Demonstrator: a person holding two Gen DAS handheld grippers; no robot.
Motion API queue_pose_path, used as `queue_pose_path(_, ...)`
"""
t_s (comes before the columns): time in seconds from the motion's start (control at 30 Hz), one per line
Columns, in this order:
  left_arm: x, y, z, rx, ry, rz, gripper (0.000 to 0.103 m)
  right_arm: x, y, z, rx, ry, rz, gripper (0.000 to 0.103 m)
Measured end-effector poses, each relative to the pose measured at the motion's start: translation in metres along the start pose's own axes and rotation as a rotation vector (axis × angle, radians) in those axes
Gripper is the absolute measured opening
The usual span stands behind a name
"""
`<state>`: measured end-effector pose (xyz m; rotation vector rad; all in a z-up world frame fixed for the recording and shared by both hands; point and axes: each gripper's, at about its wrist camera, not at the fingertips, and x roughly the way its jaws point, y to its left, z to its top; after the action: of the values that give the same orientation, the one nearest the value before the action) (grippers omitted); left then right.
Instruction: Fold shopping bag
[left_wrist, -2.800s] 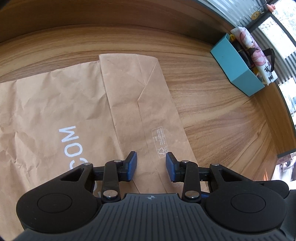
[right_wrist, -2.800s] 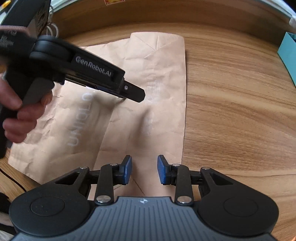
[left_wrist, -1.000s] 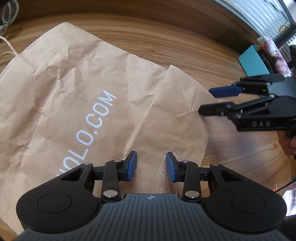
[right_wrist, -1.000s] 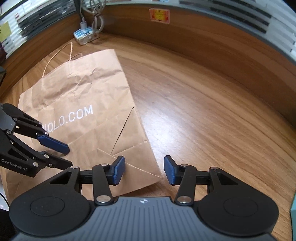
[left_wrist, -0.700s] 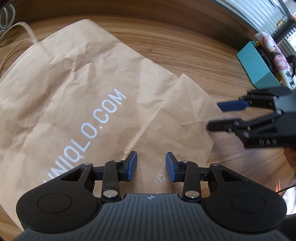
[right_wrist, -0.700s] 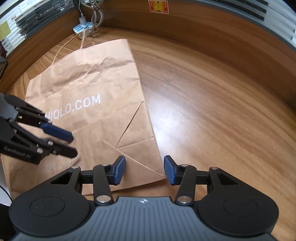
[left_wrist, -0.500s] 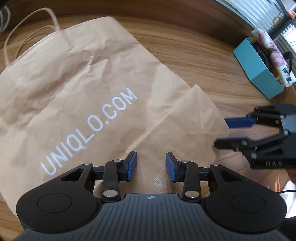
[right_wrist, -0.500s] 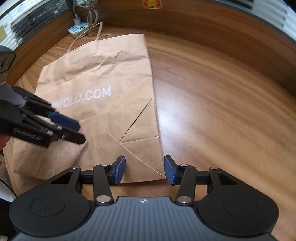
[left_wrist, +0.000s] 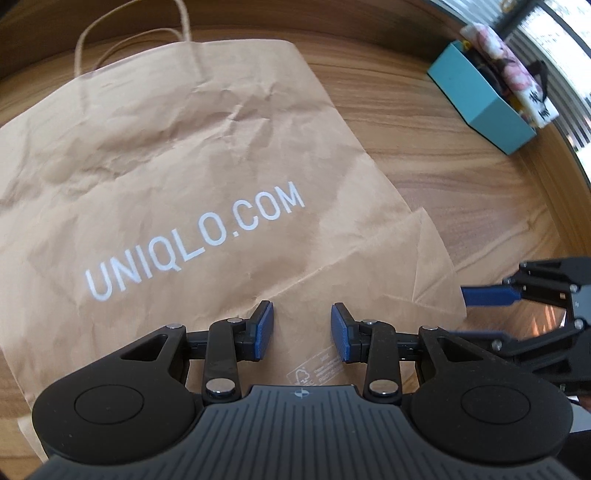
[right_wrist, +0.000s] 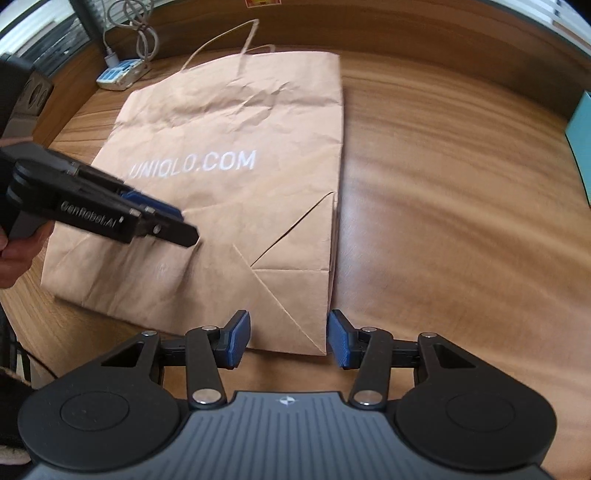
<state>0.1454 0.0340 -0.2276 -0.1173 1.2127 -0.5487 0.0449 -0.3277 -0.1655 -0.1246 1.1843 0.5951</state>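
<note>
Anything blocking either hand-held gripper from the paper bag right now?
Nothing visible. The paper bag lies flat on the wooden table. The left hand-held gripper hovers open over its bottom flap, and the right hand-held gripper sits open at the bag's near corner. The teal box is well off to the side.

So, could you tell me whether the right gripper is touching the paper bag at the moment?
Cannot tell. In the right wrist view the open right gripper straddles the paper bag at its near corner, but whether the pads meet the paper isn't plain.
</note>
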Motion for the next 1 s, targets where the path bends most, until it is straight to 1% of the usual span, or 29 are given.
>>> queue_pose_path(0.2, -0.001, 0.008, 0.002, 0.071, 0.016, -0.032, 0.038, 0.002, 0.03, -0.024, 0.062, -0.01, -0.018, 0.054)
queue_pose_path(0.33, -0.003, 0.014, 0.002, 0.124, 0.022, -0.047, 0.038, 0.004, 0.042, -0.033, 0.092, -0.025, -0.033, 0.054)
queue_pose_path(0.53, -0.005, 0.021, 0.003, 0.166, 0.025, -0.065, 0.038, -0.003, 0.049, -0.034, 0.034, -0.052, -0.084, 0.054)
queue_pose_path(0.6, -0.005, 0.022, 0.003, 0.177, 0.022, -0.068, 0.038, -0.006, 0.051, -0.034, 0.014, -0.061, -0.1, 0.06)
queue_pose_path(0.77, -0.005, 0.02, 0.0, 0.204, 0.014, -0.06, 0.038, -0.011, 0.057, -0.035, -0.035, -0.084, -0.142, 0.061)
queue_pose_path(0.8, -0.005, 0.018, 0.0, 0.218, 0.015, -0.055, 0.038, -0.013, 0.058, -0.035, -0.044, -0.088, -0.15, 0.064)
queue_pose_path(0.83, -0.004, 0.016, 0.0, 0.235, 0.02, -0.048, 0.038, -0.015, 0.059, -0.035, -0.069, -0.095, -0.16, 0.067)
queue_pose_path(0.9, -0.003, 0.012, 0.002, 0.255, 0.03, -0.037, 0.038, -0.019, 0.063, -0.035, -0.148, -0.106, -0.177, 0.077)
queue_pose_path(0.97, -0.001, 0.008, 0.003, 0.281, 0.043, -0.022, 0.038, -0.021, 0.068, -0.036, -0.243, -0.112, -0.198, 0.084)
queue_pose_path(1.0, -0.001, 0.007, 0.003, 0.288, 0.045, -0.018, 0.038, -0.021, 0.071, -0.038, -0.314, -0.111, -0.215, 0.084)
